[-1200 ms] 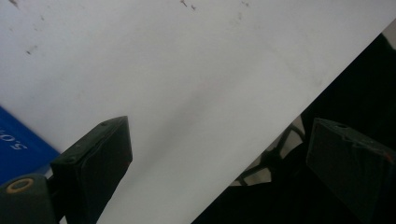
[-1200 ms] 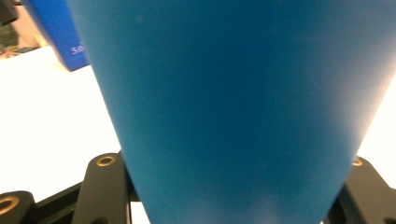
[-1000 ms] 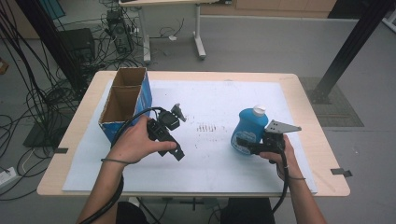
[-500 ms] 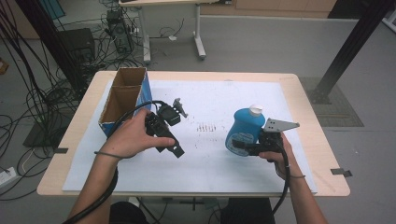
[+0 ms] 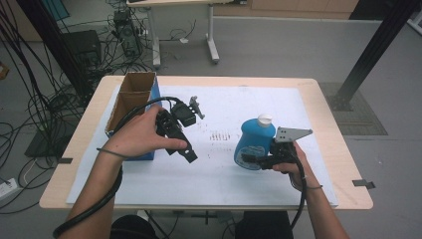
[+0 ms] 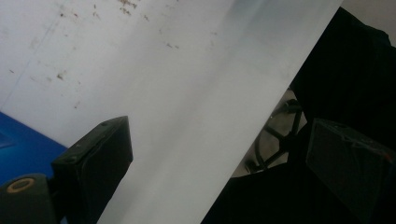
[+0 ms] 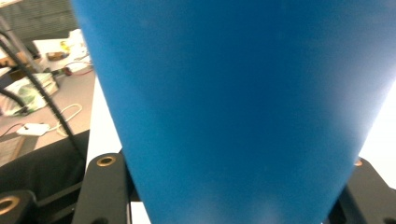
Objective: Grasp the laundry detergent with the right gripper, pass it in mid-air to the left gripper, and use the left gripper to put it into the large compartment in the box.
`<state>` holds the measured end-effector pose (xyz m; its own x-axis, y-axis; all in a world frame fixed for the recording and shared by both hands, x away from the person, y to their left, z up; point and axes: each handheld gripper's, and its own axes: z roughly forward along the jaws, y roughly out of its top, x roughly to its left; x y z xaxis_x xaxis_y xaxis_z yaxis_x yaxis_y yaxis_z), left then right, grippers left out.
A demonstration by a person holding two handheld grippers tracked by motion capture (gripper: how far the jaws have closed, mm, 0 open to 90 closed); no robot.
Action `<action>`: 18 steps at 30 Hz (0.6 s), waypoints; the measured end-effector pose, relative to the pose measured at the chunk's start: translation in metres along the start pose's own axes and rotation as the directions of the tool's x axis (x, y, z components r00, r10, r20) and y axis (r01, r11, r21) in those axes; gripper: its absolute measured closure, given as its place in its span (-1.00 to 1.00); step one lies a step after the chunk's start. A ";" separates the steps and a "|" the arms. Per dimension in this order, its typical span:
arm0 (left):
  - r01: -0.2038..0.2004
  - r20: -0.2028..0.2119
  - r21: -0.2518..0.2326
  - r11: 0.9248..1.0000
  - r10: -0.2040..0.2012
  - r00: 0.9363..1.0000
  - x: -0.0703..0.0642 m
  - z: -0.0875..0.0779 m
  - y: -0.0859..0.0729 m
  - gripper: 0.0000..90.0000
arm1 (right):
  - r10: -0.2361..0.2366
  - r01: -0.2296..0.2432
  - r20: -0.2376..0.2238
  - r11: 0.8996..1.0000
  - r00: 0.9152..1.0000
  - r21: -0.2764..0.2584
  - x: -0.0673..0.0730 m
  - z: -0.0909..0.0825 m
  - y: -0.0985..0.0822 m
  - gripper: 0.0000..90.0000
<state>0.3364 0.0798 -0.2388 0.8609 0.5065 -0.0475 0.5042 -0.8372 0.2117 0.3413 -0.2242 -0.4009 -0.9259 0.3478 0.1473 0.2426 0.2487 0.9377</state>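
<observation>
Gripping a blue bottle at the near right of the table.
The blue bottle (image 5: 255, 142), white-capped and upright, is clamped low on its body by the right claw (image 5: 249, 160), over the white sheet (image 5: 214, 179) on the table (image 5: 328, 94). To the left, the left claw (image 5: 188, 153) is held above the sheet with its jaws spread apart and nothing between them. Farther back left, an open cardboard box (image 5: 130, 97) is seen.
</observation>
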 end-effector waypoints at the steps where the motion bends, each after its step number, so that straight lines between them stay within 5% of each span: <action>1: 0.000 0.000 0.000 1.000 0.000 1.000 0.000 0.000 0.000 -0.83 | 0.000 0.000 0.000 1.000 1.000 0.000 0.000 0.000 0.000 -0.10; 18: -0.101 0.002 0.027 0.995 0.101 0.995 -0.010 -0.017 0.018 -0.83 | -0.053 0.057 -0.113 0.998 0.992 0.029 0.009 0.018 0.009 -0.10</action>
<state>0.3360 0.0634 -0.2181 0.9077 0.4188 -0.0274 0.4161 -0.8894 0.1893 0.3399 -0.2028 -0.3965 -0.9644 0.2292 0.1319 0.1978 0.2945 0.9349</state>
